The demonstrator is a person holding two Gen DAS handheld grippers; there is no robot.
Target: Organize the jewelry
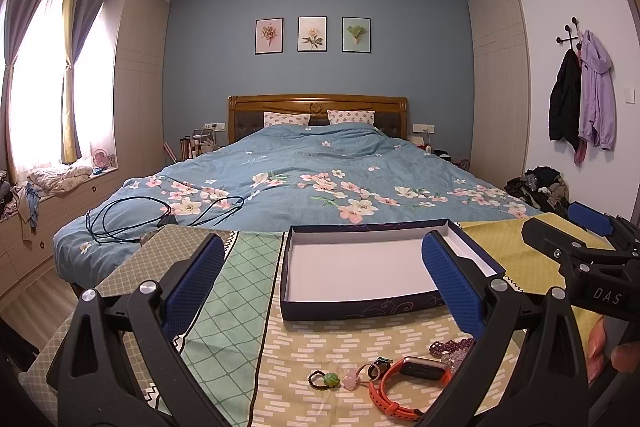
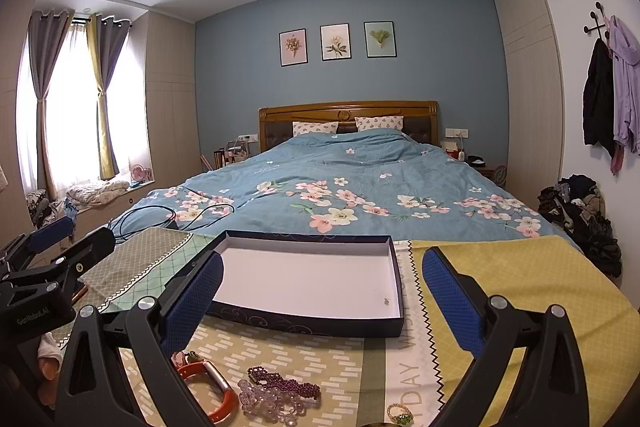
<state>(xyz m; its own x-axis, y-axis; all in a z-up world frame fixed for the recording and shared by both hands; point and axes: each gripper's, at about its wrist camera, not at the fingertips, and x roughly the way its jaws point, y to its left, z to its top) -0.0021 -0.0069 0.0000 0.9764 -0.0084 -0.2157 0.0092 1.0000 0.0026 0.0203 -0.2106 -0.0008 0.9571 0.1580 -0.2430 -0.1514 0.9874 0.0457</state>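
Nothing sorted yet, box (image 2: pixel 312 283) sat empty mid-bench. Both tools spread wide, holding nothing: left tool (image 1: pixel 320 283), right tool (image 2: pixel 320 291). Jewelry piled at 6 o'clock from box: orange watch (image 1: pixel 404 383), purple bead bracelet (image 2: pixel 284 385), clear bead bracelet (image 2: pixel 268 401), green ring (image 2: pixel 400 415). Guess next: drop onto one piece, pinch gently, small stuff looked slippery.
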